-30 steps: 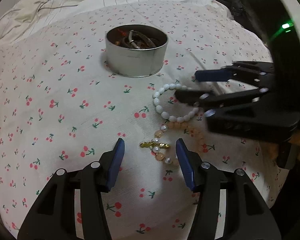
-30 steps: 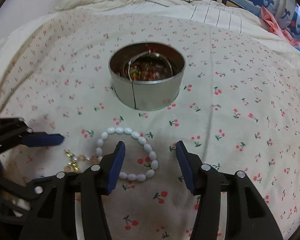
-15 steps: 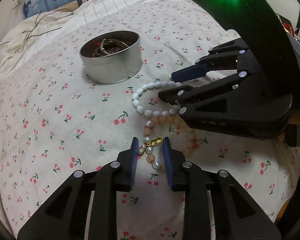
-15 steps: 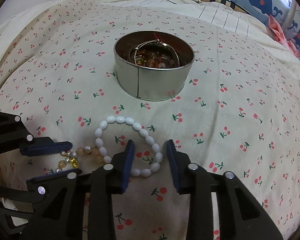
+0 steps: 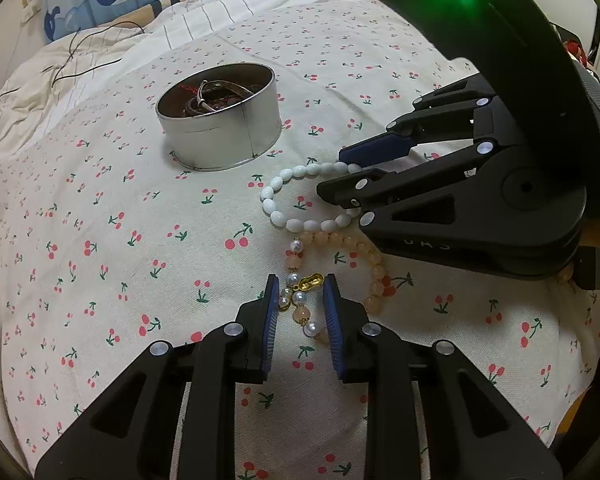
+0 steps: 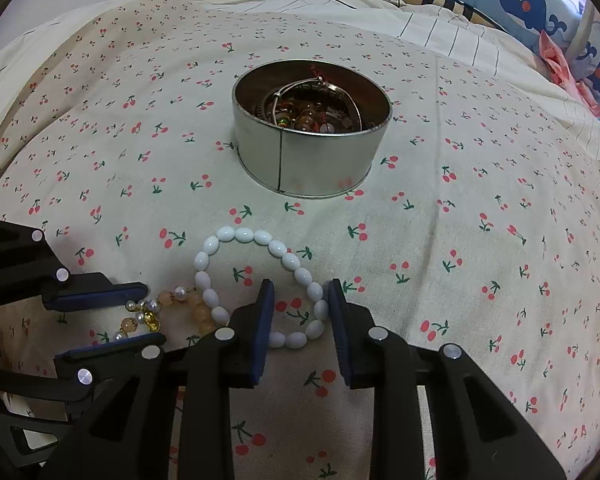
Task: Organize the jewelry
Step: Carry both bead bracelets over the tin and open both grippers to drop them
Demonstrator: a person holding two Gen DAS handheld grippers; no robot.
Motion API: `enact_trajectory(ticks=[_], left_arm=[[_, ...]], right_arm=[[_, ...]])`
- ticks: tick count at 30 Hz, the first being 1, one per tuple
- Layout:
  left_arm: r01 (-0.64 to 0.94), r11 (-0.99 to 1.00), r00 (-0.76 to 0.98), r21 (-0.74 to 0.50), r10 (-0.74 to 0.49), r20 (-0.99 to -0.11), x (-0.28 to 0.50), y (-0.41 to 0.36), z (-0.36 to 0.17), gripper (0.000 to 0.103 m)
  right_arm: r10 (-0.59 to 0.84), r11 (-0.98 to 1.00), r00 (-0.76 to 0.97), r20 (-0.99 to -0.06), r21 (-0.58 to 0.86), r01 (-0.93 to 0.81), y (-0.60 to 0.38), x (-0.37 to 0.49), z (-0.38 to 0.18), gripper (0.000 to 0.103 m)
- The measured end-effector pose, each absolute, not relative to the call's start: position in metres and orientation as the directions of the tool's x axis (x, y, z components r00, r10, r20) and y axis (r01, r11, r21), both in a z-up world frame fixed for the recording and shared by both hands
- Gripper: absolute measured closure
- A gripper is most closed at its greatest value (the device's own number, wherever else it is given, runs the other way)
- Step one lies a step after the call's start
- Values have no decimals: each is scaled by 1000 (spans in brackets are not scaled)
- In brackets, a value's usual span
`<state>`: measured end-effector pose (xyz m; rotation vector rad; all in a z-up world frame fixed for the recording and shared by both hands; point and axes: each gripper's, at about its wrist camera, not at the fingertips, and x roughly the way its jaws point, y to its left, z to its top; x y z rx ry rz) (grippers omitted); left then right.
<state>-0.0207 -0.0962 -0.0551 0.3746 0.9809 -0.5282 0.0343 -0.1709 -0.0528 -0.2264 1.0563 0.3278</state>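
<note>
Two bracelets lie on the bed, on the cherry sheet, just in front of the round tin that already holds other jewelry.

The left gripper is down over the peach bracelet. Its jaws are narrow, with the little gold charm and the pearl dangles between them. I cannot tell if the pads press on the beads yet.

The right gripper is down over the white bracelet. Its jaws are closing, with the near side of the bead ring between them, and a small gap shows on each side.

To do this well, I think each gripper should squeeze slowly, so the round beads do not pop out. Each should pinch across the string, not along it, and catch a bead, not only the loose dangles. Then lift straight up, so the two bracelets, which touch, do not drag each other.

The white bracelet lies flat as an open ring, a bit longer toward the tin than across. The peach one curves away toward the right gripper, and its dangles point back at the left gripper.
</note>
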Motion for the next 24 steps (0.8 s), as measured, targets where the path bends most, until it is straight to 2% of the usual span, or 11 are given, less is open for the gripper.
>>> enact_trajectory(ticks=[5,6,7,8,10,13,18,24], left_arm=[[580,812,449,67,-250,-858,-22,-97,-54,83],[581,812,446,61,-254,-858,-22,-97,-54,84],[582,811,444,60,-255,-859,-22,-98,-54,86],[588,807,439,58,-258,-861,-23,-98,-54,92],[592,806,402,3,-293,-868,-21,-97,-52,92],[599,793,333,-113,-375,-865,-16,-91,-44,92],[557,800,372,-223,-480,-794,0,-63,-3,92],[508,816,452,-275,-525,-721,24,-37,37,92]], right_arm=[[156,928,451,-879,-26,-372,-171,33,-53,75],[161,927,450,-878,-21,-374,-171,33,-53,79],[168,928,446,-879,-12,-373,-171,33,-53,91],[173,927,442,-880,-6,-374,-171,34,-53,95],[193,929,434,-880,22,-369,-173,35,-52,95],[297,928,414,-860,158,-338,-185,39,-45,95],[456,888,465,-759,355,-292,-211,45,-4,95],[486,872,554,-675,411,-265,-233,51,35,95]])
